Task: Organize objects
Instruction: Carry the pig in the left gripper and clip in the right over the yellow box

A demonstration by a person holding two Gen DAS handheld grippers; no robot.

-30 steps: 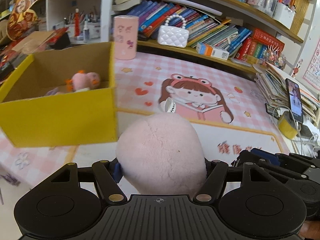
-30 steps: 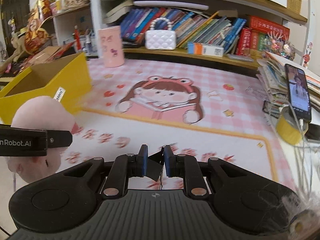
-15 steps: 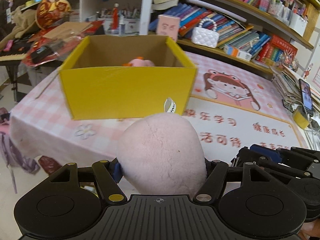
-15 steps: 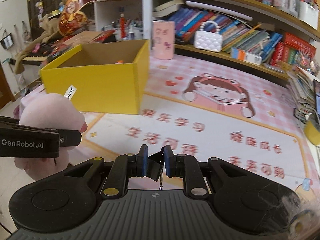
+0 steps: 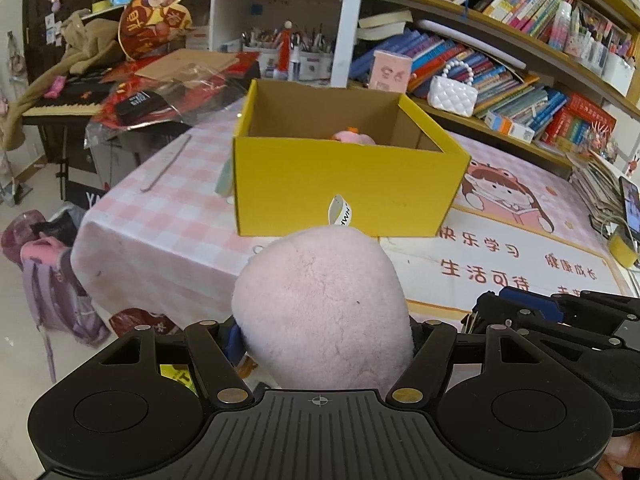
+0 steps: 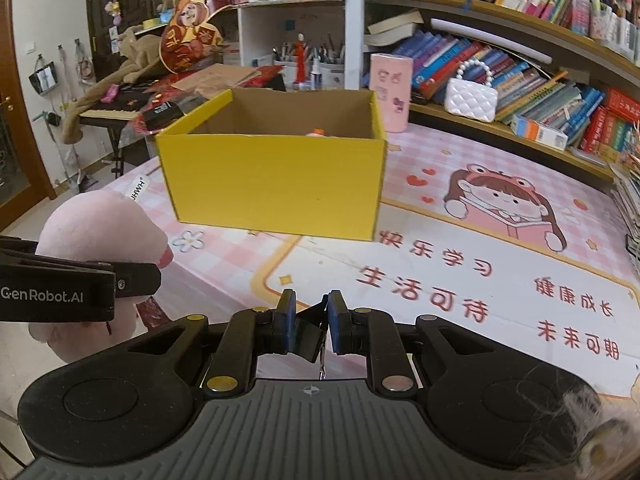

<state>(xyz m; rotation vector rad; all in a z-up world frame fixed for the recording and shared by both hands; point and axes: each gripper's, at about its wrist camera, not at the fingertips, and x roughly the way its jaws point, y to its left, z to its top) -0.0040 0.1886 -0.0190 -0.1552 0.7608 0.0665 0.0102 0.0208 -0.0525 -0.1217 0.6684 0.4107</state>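
Observation:
My left gripper is shut on a round pink plush toy with a white tag, held in the air before the table's near edge. The toy and the left gripper also show at the left of the right wrist view. An open yellow cardboard box stands on the table ahead of the toy, with a small pink plush inside. The box is ahead and left in the right wrist view. My right gripper is shut on a small dark flat piece.
A pink checked cloth with a cartoon girl mat covers the table. Bookshelves run along the back, with a white handbag and pink cup. A phone on a stand and stacked papers sit right. A backpack lies on the floor left.
Both grippers have pulled back and risen from the table, so the yellow box looks smaller and farther. The left still holds the pink plush; the right stays shut.

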